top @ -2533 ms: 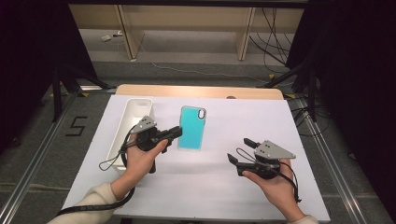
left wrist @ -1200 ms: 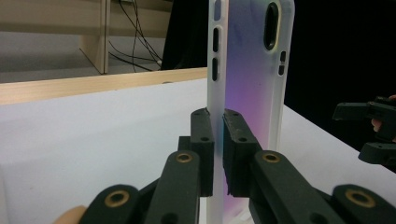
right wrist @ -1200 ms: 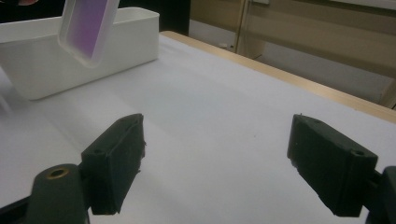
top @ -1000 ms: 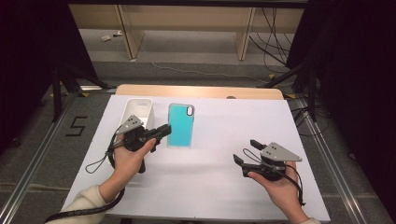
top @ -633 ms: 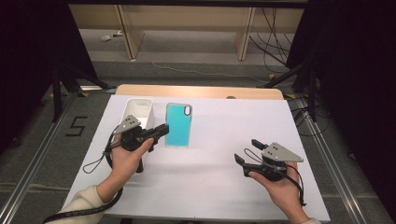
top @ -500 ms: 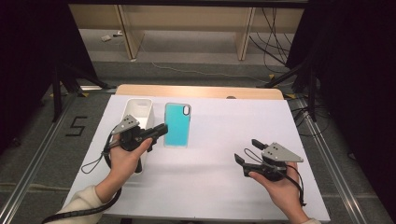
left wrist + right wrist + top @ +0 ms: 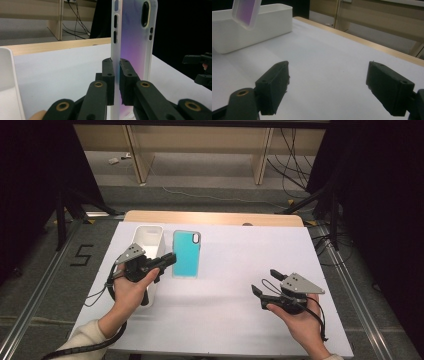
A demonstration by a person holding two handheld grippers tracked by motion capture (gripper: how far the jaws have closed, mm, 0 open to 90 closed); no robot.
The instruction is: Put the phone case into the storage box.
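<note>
Left gripper point(image 7: 167, 260) is clamping the phone case point(image 7: 186, 253) by one long edge; in the left gripper view both pads point(image 7: 109, 75) are pressing the thin translucent wall of the case point(image 7: 133, 47), jaws nearly together. The case is being held off the table point(image 7: 230, 310), flat side up in the high view, teal face toward the camera, camera cutout at the far end. It is hanging just to the right of the white bin point(image 7: 148, 240), its left edge close beside the bin's wall. In the left gripper view the case is standing on edge between the jaws, its surface showing a purple tint.

The left hand point(image 7: 131, 287) is sitting over the near end of the bin.

Right gripper point(image 7: 267, 282) is resting in the right hand point(image 7: 300, 320), well apart from the case, over the near right part of the table. Its jaws are standing wide with nothing between them; the right gripper view is showing bare white table between the two pads point(image 7: 273, 87). The bin point(image 7: 249, 32) and a corner of the case point(image 7: 245, 11) are lying at that view's far left.
</note>
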